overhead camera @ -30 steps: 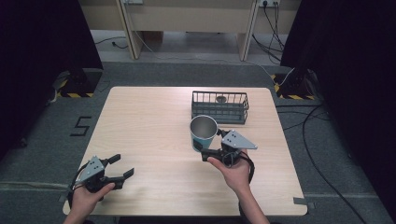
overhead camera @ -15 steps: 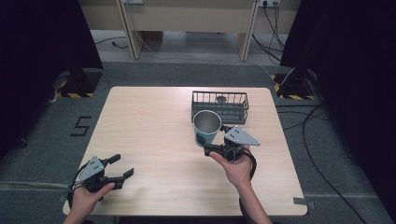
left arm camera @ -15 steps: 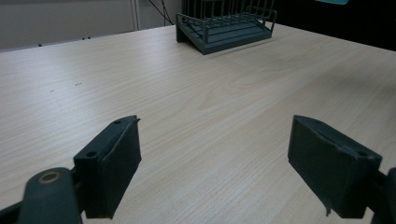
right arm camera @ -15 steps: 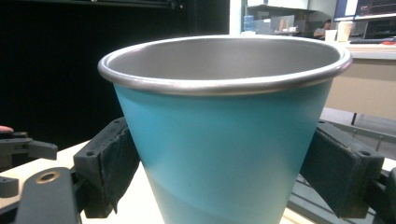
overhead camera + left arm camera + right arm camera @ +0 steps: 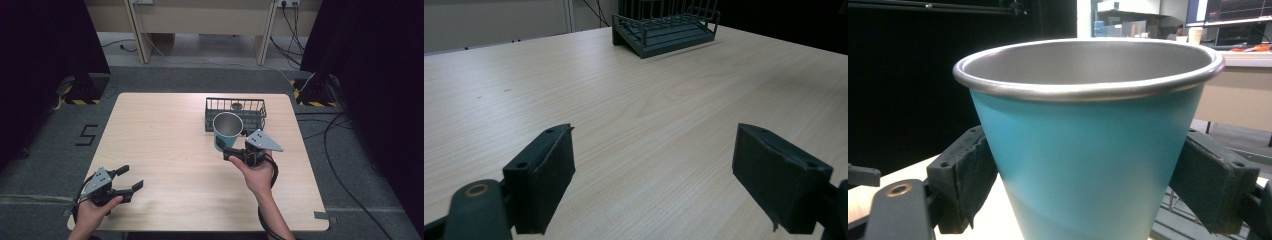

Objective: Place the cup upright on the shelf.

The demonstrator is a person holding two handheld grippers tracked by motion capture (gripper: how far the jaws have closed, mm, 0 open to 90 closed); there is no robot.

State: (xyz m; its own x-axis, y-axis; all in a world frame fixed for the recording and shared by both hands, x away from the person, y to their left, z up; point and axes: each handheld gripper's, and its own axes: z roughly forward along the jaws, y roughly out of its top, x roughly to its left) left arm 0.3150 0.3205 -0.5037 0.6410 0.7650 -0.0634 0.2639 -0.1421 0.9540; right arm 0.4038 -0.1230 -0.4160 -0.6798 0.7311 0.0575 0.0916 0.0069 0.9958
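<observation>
On the wooden table (image 5: 165,140) the right gripper (image 5: 230,153) clamps a teal cup (image 5: 226,131), held upright just before the wire basket (image 5: 235,113). The left gripper (image 5: 127,184) rests open near the front edge. This looks like the carrying step; next, the cup likely needs lifting over the basket wall.

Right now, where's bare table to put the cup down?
Open wood runs across the table left and centre, from the wire basket back to the left gripper. Crowded at far right: the cup, held in the right gripper, sits close against the basket.
</observation>
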